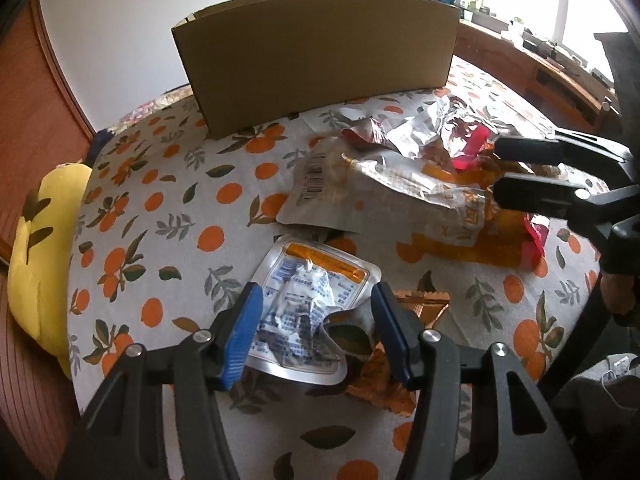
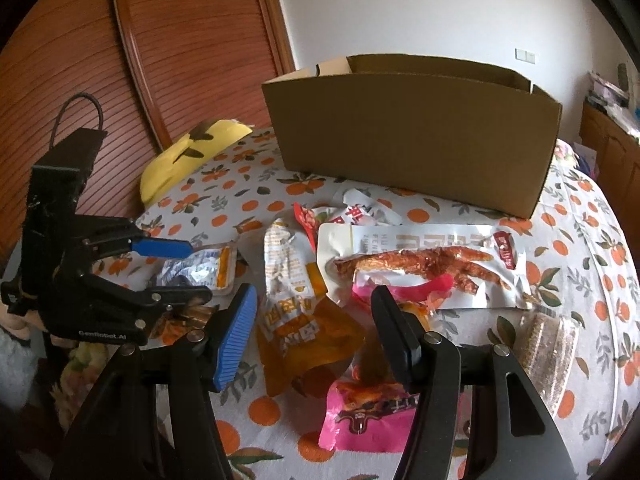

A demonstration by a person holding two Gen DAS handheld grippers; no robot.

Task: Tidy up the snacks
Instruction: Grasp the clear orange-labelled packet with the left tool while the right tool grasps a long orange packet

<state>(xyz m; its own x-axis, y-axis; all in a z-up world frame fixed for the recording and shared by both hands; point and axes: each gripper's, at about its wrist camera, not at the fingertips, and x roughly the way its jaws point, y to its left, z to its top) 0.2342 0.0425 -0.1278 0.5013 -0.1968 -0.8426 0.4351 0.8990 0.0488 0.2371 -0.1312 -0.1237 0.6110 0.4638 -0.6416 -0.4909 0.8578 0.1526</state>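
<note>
Left wrist view | your left gripper (image 1: pixel 316 322) straddles the silver pouch (image 1: pixel 310 308), jaws spread, unpinched | pouch lies well in front of the cardboard box (image 1: pixel 316 60) | light, crinkly, slippery foil: pinch its flat sealed edge | right gripper (image 2: pixel 312 334) spread, empty

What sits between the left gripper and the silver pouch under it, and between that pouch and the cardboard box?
Nothing visible: the left gripper hangs open directly over the silver pouch. Only bare tablecloth lies along the left route to the cardboard box; the barcode packet sits right of it.
</note>
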